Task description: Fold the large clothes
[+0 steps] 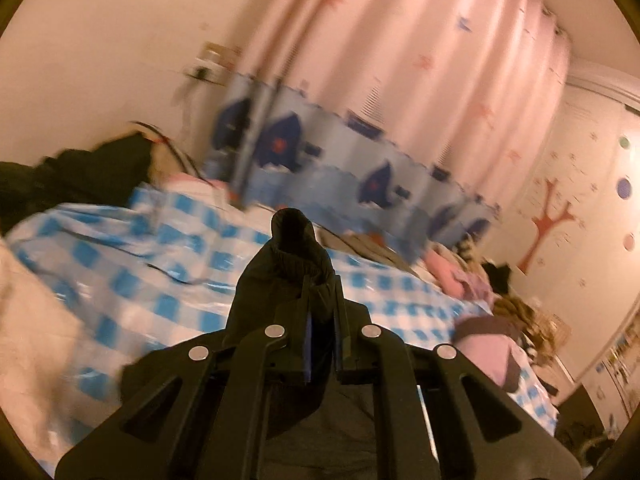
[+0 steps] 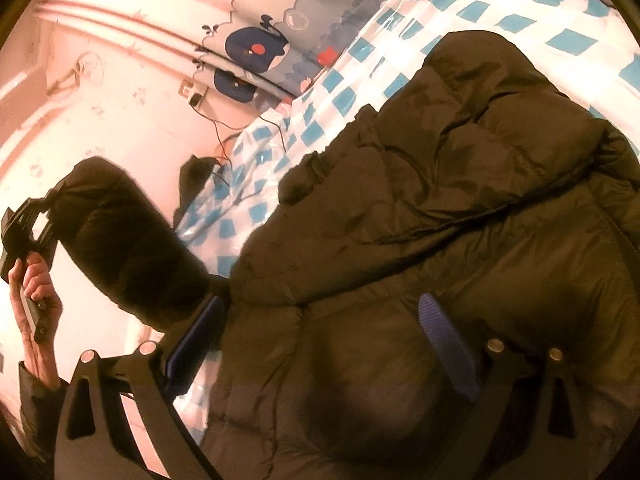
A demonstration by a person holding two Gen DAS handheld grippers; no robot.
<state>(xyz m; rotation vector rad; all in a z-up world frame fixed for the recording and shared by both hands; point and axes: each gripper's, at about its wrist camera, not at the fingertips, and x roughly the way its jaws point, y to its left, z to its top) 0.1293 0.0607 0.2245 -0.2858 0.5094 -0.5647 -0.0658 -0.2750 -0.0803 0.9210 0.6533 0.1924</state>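
Observation:
A dark puffer jacket (image 2: 440, 200) lies spread on a blue-and-white checked sheet (image 2: 440, 0). My left gripper (image 1: 322, 292) is shut on the jacket's sleeve (image 1: 294, 240), near its elastic cuff, and holds it lifted off the bed. In the right wrist view the same gripper (image 2: 52, 200) shows at the far left in a person's hand (image 2: 36, 280), with the raised sleeve (image 2: 120, 240) hanging from it. My right gripper (image 2: 320, 320) stands open low over the jacket's body, with a puffed bulge of fabric between its wide-apart blue fingers (image 2: 444, 332).
The checked sheet (image 1: 160, 260) covers the bed. A pink and blue curtain (image 1: 400, 80) hangs behind it. Loose clothes (image 1: 480, 280) pile up at the right, and dark garments (image 1: 80, 168) at the left. Cables (image 2: 224, 132) trail from a wall socket onto the bed.

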